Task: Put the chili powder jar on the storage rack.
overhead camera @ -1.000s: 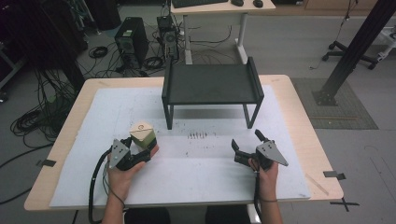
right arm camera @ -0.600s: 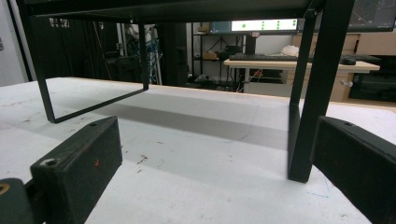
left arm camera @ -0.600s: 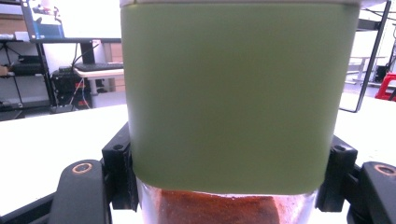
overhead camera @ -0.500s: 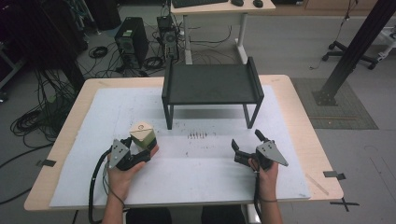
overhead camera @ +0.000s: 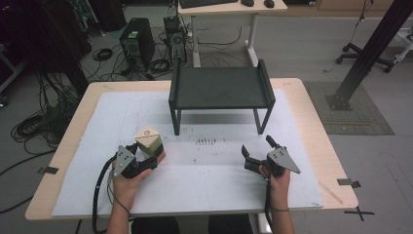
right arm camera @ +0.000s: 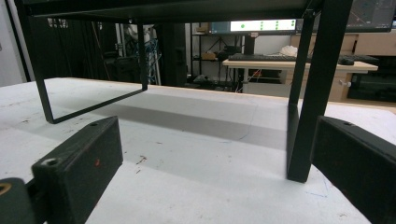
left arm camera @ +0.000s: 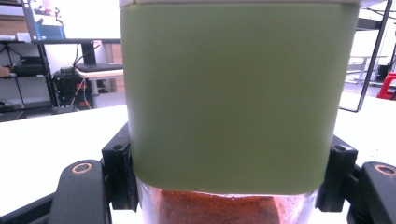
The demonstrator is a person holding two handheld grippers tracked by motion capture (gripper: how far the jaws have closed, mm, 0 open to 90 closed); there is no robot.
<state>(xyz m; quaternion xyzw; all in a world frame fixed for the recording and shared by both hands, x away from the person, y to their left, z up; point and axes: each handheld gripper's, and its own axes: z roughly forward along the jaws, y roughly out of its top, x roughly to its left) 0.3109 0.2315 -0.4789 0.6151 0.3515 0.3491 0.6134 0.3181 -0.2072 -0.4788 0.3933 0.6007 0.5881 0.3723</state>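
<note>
A small jar (overhead camera: 148, 142) is clamped between the jaws of the left gripper (overhead camera: 139, 158), near the front left of the white mat (overhead camera: 204, 190) that covers the table (overhead camera: 316, 122). In the left gripper view the jar (left arm camera: 233, 93) is seen at close range: a matt, pale green band is wrapped around most of its body, a clear glass base is left bare below it, and a reddish-brown powder is visible through that glass. The two black jaws are pressed against its sides. From above, the jar is shown to have a squarish, light tan top with a small round mark on it, and it is turned corner-on to the person. The right gripper (overhead camera: 257, 151) is held at the front right of the mat, well apart from the jar, with its jaws spread wide and nothing between them. Farther back, a black metal stand (overhead camera: 221, 87) is set on the mat; its legs (right arm camera: 308, 102) are seen ahead in the right gripper view.
</note>
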